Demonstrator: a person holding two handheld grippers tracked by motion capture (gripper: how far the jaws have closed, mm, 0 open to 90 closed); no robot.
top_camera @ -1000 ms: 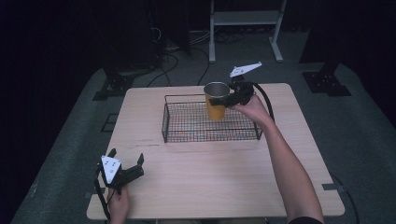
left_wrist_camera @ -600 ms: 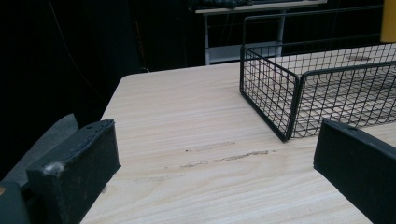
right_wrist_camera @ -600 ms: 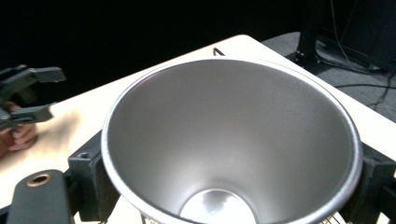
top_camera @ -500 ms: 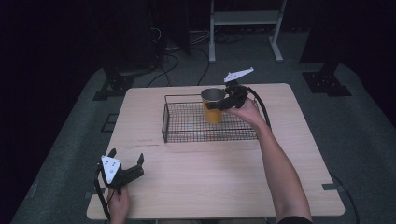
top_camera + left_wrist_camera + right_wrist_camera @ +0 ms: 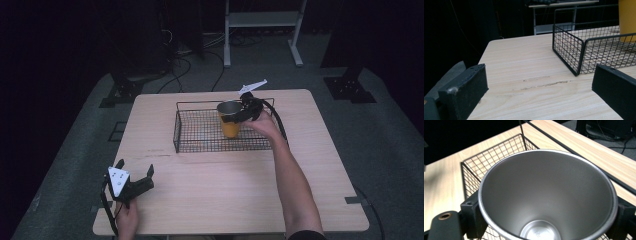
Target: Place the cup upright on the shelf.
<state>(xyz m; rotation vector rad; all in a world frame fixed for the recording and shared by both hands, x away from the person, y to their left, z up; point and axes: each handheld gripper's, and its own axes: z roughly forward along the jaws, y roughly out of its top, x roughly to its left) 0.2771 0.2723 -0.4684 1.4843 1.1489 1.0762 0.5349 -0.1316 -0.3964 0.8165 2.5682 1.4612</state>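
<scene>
Cup (image 5: 230,121), yellow outside and bare steel inside, stands upright within the right half of the wire basket (image 5: 200,131), near its far-right corner; whether its base rests on the mesh cannot be told. The right claw (image 5: 243,112) is clamped on the cup at the rim, one jaw on each side as the right gripper view shows (image 5: 546,202).

Room: dark, with grey floor covering (image 5: 380,130) around the worktop on all visible sides. A light metal stand (image 5: 262,30) sits on the floor beyond the far edge, with loose cables (image 5: 192,52) to its left and black floor brackets (image 5: 350,87) at far right and far left.

Worktop (image 5: 225,195): pale wood grain, rectangular. A faint scuff mark (image 5: 544,83) lies on it near the basket's near-left corner.

Basket: black wire, shallow, rectangular, set in the far middle of the worktop, its low walls surrounding the cup on all sides.

Right forearm (image 5: 295,185) crosses the worktop from the near edge to the basket's right end, over the basket's near-right corner.

Left claw (image 5: 134,176) rests at the near-left corner of the worktop, well apart from the basket, jaws apart with nothing between them.
</scene>
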